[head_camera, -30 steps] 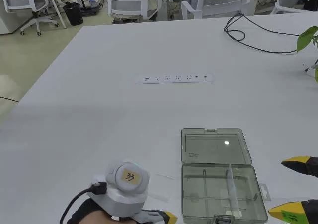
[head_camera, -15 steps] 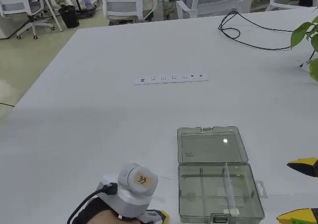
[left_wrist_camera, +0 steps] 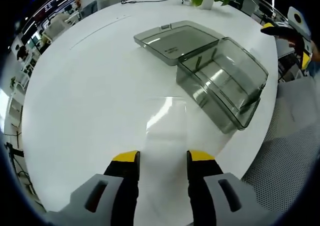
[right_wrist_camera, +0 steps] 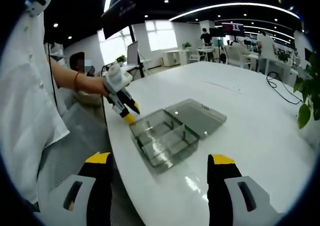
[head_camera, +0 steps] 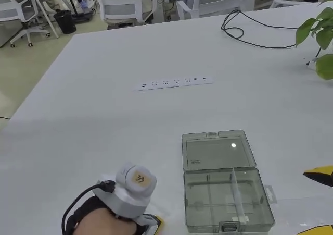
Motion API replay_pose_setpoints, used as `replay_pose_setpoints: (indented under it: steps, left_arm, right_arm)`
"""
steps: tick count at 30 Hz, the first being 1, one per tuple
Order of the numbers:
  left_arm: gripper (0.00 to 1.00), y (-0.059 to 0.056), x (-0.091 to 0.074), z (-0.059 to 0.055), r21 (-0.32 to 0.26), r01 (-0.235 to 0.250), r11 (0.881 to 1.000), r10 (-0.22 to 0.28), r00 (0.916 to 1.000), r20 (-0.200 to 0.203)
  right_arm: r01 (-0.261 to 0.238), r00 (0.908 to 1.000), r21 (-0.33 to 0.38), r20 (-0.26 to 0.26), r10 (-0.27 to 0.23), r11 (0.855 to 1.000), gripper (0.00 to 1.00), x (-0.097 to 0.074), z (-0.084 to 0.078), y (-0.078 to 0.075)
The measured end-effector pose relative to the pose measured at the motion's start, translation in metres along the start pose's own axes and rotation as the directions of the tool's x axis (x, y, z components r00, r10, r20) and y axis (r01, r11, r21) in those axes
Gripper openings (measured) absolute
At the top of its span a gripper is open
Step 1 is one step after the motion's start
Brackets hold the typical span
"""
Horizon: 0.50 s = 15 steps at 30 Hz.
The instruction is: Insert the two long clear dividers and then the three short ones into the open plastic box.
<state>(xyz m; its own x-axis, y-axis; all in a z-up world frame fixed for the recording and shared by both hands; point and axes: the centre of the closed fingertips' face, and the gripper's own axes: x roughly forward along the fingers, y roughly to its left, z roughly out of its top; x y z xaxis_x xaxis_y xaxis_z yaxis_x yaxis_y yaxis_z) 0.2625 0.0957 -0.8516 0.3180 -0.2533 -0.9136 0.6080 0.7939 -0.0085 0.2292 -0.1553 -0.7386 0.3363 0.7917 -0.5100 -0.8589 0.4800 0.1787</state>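
Head: open box [head_camera: 228,198] on table [head_camera: 104,131], fitted divider [head_camera: 235,189] upright inside; left gripper [head_camera: 156,223] just left, tips cut off | Left view: jaws spread, loose divider [left_wrist_camera: 165,117] flat ahead between them, edges faint | Right view: right gripper [right_wrist_camera: 160,159] spread, box ahead.

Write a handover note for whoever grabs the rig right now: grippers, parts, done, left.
Left gripper: open, empty, jaws aimed at the loose divider.
Right gripper: open, empty, held apart from the box, on its right.
Plastic box: open on the table, lid laid back flat.
Loose divider: clear, lying flat on the table beside the box, just ahead of the left jaws.
Done: at least one seated divider stands inside the box. The exact count is unclear.
Left: grasp the loose divider, slot it in, then fit any others.
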Motion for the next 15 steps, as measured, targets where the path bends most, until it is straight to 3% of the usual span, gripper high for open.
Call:
replay_pose_setpoints:
  steps: [11,15]
  left_arm:
    - [0.32,0.0023,-0.0002,-0.0009,0.059,0.032,0.998,-0.028,0.9972,-0.069]
    - [0.31,0.0041,-0.0013,0.0006,0.023,0.05,0.998,-0.048,0.9969,-0.063]
  right_arm:
    - [0.021,0.9998,0.01,0.006,-0.021,1.0,0.79,-0.0037,-0.0033,0.0015]
    - [0.024,0.9997,0.007,-0.006,-0.024,1.0,0.79,-0.004,-0.0071,0.0035]
